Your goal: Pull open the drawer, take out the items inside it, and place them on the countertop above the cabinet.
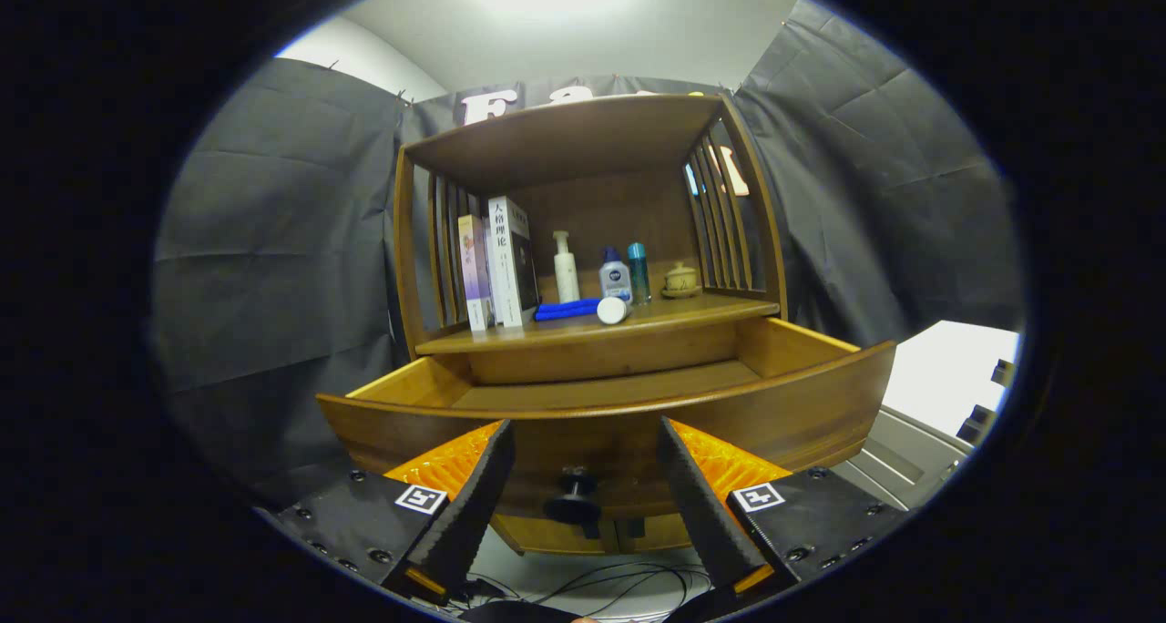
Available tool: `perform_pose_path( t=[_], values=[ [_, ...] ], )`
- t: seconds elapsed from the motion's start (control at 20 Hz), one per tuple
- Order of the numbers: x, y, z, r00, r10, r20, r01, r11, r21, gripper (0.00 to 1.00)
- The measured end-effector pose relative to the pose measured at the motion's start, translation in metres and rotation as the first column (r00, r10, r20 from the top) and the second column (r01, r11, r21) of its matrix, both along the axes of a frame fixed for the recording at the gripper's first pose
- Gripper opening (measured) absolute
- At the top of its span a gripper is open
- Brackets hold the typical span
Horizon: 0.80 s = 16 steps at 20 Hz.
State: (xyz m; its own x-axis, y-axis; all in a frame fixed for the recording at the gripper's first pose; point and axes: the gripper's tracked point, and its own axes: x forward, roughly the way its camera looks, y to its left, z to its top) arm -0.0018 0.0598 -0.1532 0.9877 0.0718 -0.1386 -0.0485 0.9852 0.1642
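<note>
Drawer (601,395) is pulled right out and looks bare as far as its floor shows, the blue item (567,310) and white bottle (612,311) sit on the desk (692,313) above, and the gripper (583,495) jaws stand apart around the knob (574,500), touching nothing.

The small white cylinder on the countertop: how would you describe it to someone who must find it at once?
Find the wooden cabinet with its drawer pulled open beyond the open hand-held gripper. On the countertop above, the white cylinder lies beside a blue cloth. It alone lies on its side; the bottles behind stand upright.
</note>
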Motion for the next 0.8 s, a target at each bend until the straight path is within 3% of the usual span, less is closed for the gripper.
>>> perform_pose_path(
  t=[0.8],
  values=[
    [0.023,-0.018,-0.041,0.997,-0.064,-0.052,0.060,0.996,-0.073,0.98]
  ],
)
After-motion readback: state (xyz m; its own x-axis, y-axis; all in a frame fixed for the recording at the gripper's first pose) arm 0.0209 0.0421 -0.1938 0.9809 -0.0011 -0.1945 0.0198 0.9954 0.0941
